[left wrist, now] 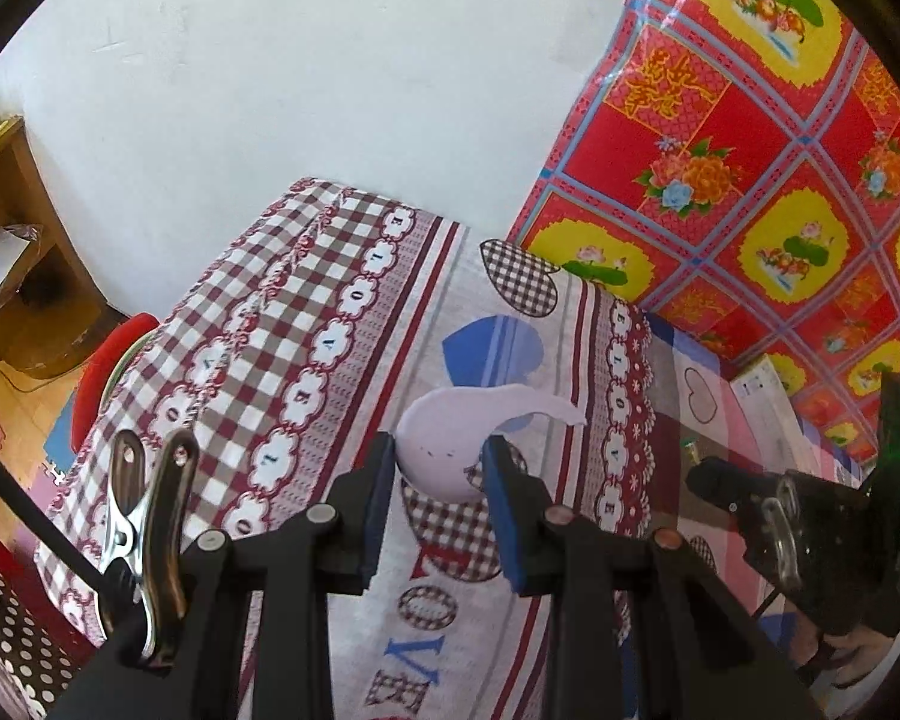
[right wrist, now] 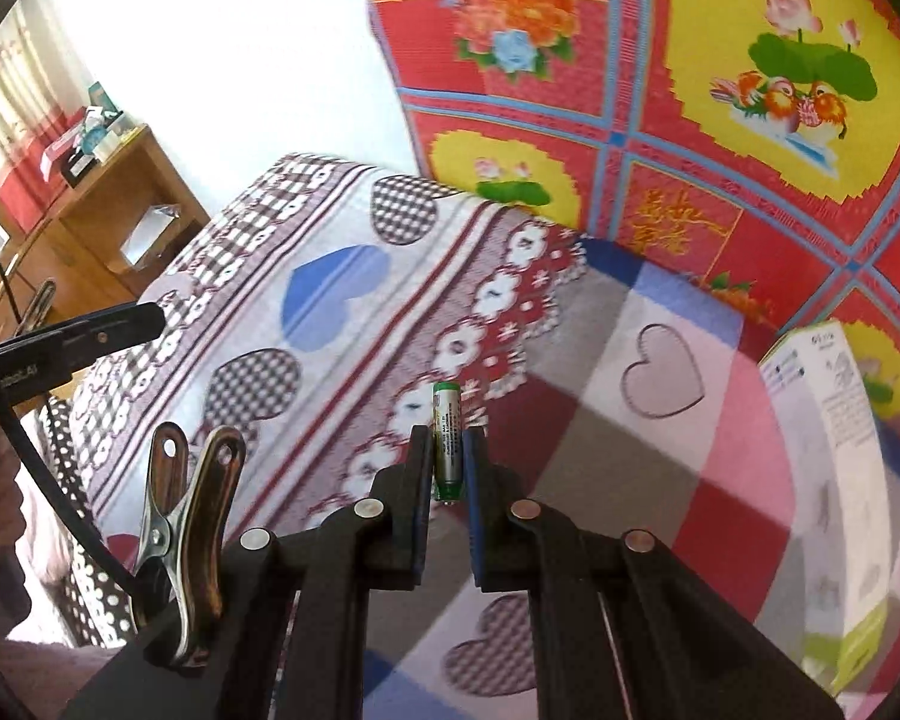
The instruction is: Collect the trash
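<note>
I hold an eggshell fragment (left wrist: 444, 450) clamped in my left gripper (left wrist: 441, 462) and an AA battery (right wrist: 448, 441) in my right gripper (right wrist: 448, 450), both above the bedsheet (left wrist: 306, 324). Squeezing harder could crush the shell; the smooth battery could slip.

A piece of eggshell (left wrist: 435, 459) is sitting between the left gripper's (left wrist: 439, 450) pads above the bedsheet (left wrist: 330, 312), a battery (right wrist: 448, 441) is sitting clamped in the right gripper (right wrist: 448, 450), and a carton (right wrist: 828, 420) is lying to the right.

One eggshell (left wrist: 438, 450), one battery (right wrist: 448, 441), one carton (right wrist: 834, 480)
</note>
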A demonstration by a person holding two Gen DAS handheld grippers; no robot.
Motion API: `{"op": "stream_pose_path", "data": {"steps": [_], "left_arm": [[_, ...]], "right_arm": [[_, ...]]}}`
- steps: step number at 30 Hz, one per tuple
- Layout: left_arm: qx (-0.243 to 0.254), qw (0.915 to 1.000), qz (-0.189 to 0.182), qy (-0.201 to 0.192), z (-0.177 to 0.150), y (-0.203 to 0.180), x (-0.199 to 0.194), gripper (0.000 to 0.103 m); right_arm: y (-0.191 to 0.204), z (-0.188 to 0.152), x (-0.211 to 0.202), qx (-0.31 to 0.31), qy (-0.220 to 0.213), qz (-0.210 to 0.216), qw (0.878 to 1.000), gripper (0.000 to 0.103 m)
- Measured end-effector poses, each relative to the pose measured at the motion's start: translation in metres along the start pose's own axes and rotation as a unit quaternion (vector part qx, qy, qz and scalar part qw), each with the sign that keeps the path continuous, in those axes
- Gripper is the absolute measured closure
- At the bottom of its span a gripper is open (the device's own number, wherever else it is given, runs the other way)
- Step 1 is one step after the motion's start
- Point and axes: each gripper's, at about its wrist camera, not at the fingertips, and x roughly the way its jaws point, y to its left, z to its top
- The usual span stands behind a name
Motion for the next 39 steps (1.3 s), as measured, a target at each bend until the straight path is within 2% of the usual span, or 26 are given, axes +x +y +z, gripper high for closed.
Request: {"op": "stream_pose_path", "data": {"steps": [4,9,19,24,29,39], "left_arm": [[0.006,1.0000,0.004,-0.006,-0.001,0.009,-0.014,0.072],[-0.014,0.9998,0.011,-0.010,-0.006,0.020,-0.026,0.072],[-0.052,0.9976,0.038,-0.024,-0.016,0.035,-0.051,0.072],[-0.068,0.9957,0.051,-0.036,-0.023,0.044,-0.063,0.072],[-0.092,0.9932,0.056,-0.046,-0.023,0.061,-0.077,0.072],[-0.104,0.9907,0.070,-0.052,-0.013,0.113,-0.094,0.072]], "right_arm": [[0.013,-0.006,-0.010,0.012,-0.004,0.008,1.000,0.092],[0.031,-0.008,-0.019,0.012,-0.009,0.022,1.000,0.092],[0.064,-0.007,-0.026,-0.022,-0.013,0.074,0.997,0.092],[0.078,-0.002,-0.033,-0.045,-0.024,0.085,0.995,0.092],[0.091,0.005,-0.037,-0.054,-0.027,0.096,0.994,0.092],[0.137,0.022,-0.038,-0.075,-0.040,0.117,0.990,0.092]]}}
